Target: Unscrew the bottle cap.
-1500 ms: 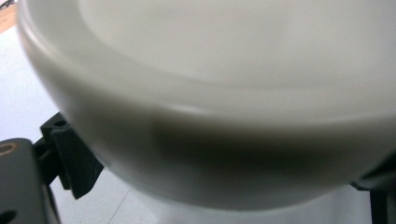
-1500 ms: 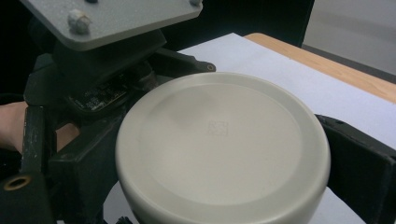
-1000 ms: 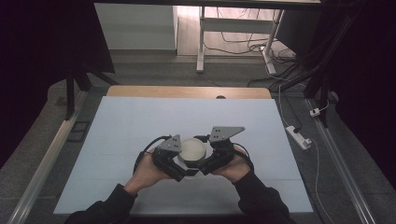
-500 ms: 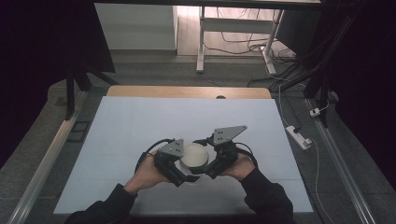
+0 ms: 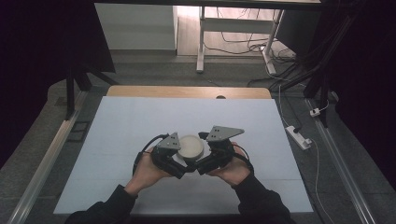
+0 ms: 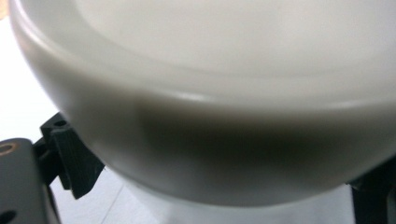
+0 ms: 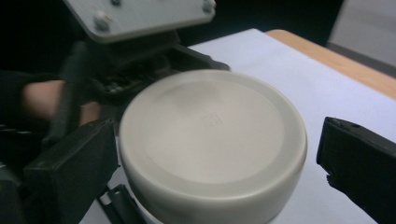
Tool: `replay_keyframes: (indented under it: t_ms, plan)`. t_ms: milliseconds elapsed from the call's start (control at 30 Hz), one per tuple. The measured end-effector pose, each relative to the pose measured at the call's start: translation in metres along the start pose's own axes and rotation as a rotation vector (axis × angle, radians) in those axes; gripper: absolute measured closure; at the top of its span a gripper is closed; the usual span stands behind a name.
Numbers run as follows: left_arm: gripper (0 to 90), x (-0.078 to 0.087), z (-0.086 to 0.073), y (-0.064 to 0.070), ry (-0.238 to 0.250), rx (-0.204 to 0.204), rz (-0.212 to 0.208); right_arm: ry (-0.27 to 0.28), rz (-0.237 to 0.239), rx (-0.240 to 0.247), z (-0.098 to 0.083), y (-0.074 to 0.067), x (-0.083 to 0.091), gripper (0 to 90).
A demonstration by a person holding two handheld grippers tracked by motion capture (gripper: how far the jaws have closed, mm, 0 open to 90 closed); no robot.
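In the high view, a round cream-white lidded container [image 5: 190, 145] sits a little below the middle of the frame, on the pale sheet that covers the table [image 5: 116, 126], with a strip of bare wood showing along the sheet's upper edge. The left gripper [image 5: 180, 169] comes in from the lower left of the frame, and the right gripper [image 5: 201, 166] from the lower right, each held in a hand with a dark sleeve; the two meet at the container's lower edge, and their grey three-cornered plates flank the container on either side. In the right gripper view, the container [image 7: 212, 140] lies in the centre of the frame with its flat top turned up and a faint square mark in the middle of the lid. The right gripper's [image 7: 210, 163] jaws are spread: the one at the left of the frame lies just beside the container's wall, perhaps touching it, while the one at the right stands clearly apart from it, so this gripper is released. Behind the container, in the upper left of that frame, the left gripper [image 7: 140, 42] and its holding hand show. In the left gripper view, the container [image 6: 210, 93] is pressed very close, blurred, across most of the frame, with a bit of black jaw at each lower corner; I cannot tell whether the left gripper is clamping it or merely lying around it.
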State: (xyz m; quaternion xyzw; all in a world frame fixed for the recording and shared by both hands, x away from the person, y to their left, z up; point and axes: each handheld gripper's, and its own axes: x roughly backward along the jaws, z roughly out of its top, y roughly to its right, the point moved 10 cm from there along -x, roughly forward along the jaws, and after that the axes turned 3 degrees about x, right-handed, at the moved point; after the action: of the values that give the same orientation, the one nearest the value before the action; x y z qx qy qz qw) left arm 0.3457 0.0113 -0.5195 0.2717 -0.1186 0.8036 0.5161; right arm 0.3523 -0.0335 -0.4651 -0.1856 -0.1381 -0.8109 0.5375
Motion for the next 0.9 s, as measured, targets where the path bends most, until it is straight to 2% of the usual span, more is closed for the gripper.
replay_keyframes:
  t_ms: [167,300,333,467,567,733,833,900]
  plan:
    - [7.4,-0.002,0.000,-0.001,-0.010,0.012,0.038,0.003,-0.067,-0.029,-0.002,0.000,-0.008,0.0]
    - [7.4,-0.004,0.000,0.000,-0.015,0.011,0.046,0.011,-0.076,-0.042,-0.004,0.001,-0.010,3.7]
    - [7.4,-0.004,0.000,0.000,-0.016,0.010,0.046,0.023,-0.065,-0.043,-0.004,0.000,-0.011,6.7]
    - [7.4,-0.003,0.000,0.001,-0.018,0.003,0.029,0.026,-0.063,-0.035,-0.004,-0.001,-0.010,7.1]
    - [7.4,-0.003,-0.001,0.003,-0.017,-0.009,-0.003,0.032,-0.030,-0.028,-0.004,-0.002,-0.009,7.4]
    - [7.4,-0.003,-0.002,0.007,-0.019,-0.028,-0.063,0.020,0.074,-0.023,-0.006,-0.003,-0.005,7.5]
    - [7.4,-0.003,-0.003,0.009,-0.019,-0.042,-0.103,0.021,0.125,-0.007,-0.007,-0.004,-0.004,7.5]
    - [7.4,-0.002,-0.004,0.011,-0.021,-0.055,-0.129,0.029,0.161,0.021,-0.008,-0.007,-0.002,7.5]
